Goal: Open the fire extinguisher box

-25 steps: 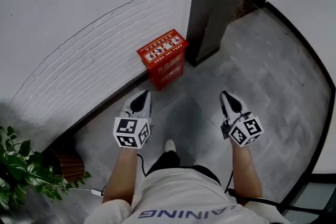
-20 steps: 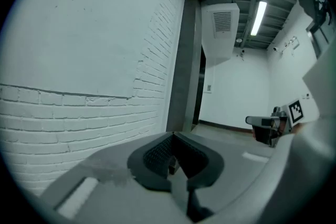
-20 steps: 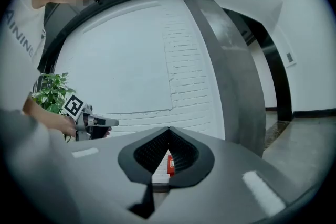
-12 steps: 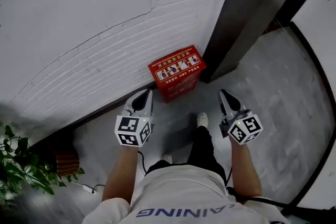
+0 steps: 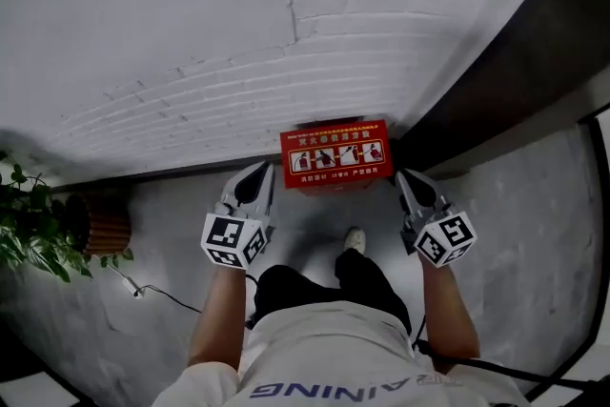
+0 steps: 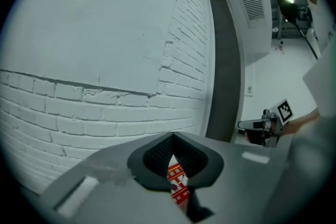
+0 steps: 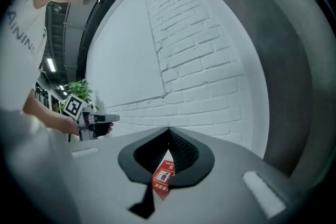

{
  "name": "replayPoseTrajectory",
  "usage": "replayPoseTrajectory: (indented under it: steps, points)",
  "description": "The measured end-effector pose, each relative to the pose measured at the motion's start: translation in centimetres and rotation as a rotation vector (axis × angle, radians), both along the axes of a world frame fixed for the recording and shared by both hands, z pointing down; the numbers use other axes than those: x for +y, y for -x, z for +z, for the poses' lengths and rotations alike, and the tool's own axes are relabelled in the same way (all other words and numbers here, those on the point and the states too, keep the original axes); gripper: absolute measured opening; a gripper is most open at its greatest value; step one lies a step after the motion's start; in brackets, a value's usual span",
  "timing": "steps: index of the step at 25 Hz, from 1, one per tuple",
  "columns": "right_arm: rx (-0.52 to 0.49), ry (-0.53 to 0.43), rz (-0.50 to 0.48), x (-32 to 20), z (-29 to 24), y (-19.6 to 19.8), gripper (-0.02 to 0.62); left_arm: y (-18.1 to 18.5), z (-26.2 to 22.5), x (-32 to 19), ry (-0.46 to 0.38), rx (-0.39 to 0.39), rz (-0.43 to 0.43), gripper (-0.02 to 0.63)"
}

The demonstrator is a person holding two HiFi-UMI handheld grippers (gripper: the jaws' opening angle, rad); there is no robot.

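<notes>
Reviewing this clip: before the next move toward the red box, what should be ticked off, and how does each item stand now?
1. Box straight ahead, against the brick wall: ok.
2. Lid shut, nothing lying on it: ok.
3. Left gripper empty, jaws together: ok.
4. Right gripper empty, jaws together: ok.
5. Contact with the box: not ok, both grippers are short of it.
6. Latch or handle spotted: cannot tell.

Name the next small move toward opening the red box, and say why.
Probably lower both grippers toward the lid of the red box: the left gripper and the right gripper hang shut, clear of it and holding nothing, and its lid looks closed.
</notes>
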State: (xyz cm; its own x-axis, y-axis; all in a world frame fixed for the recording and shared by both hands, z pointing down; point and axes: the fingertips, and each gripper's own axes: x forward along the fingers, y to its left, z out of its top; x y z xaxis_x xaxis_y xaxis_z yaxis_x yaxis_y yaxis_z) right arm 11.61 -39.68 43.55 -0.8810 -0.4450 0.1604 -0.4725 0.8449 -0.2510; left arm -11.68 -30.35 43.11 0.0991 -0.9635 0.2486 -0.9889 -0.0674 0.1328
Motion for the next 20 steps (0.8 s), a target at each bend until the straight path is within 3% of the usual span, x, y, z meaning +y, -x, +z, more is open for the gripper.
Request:
replayPoseTrajectory:
  steps: [5, 9, 14, 17, 18, 20]
  points:
    - [-0.003, 0.051, -0.085, -4.4, 2.9, 0.6, 0.005, 0.5, 2.9, -2.0, 0.043, -0.015, -0.126, 0.006]
    - [-0.010, 0.068, -0.125, -5.6, 5.0, 1.3, 0.005, 0.8, 6.5, -2.4, 0.082, -0.024, -0.169, 0.005]
    - [-0.015, 0.094, -0.125, -5.7, 10.0, 1.7, 0.005, 1.3, 13.2, -1.0, 0.122, 0.022, -0.167, 0.006]
    - [0.005, 0.113, -0.117, -5.3, 14.3, 1.3, 0.005, 1.2, 17.9, 0.2, 0.150, 0.001, -0.149, 0.009]
    - [0.013, 0.119, -0.113, -5.1, 15.9, 1.2, 0.005, 1.2, 19.4, 0.3, 0.156, -0.009, -0.141, 0.047]
    - [0.028, 0.125, -0.110, -4.6, 18.8, 1.0, 0.005, 1.1, 22.2, 0.4, 0.156, -0.024, -0.139, 0.058]
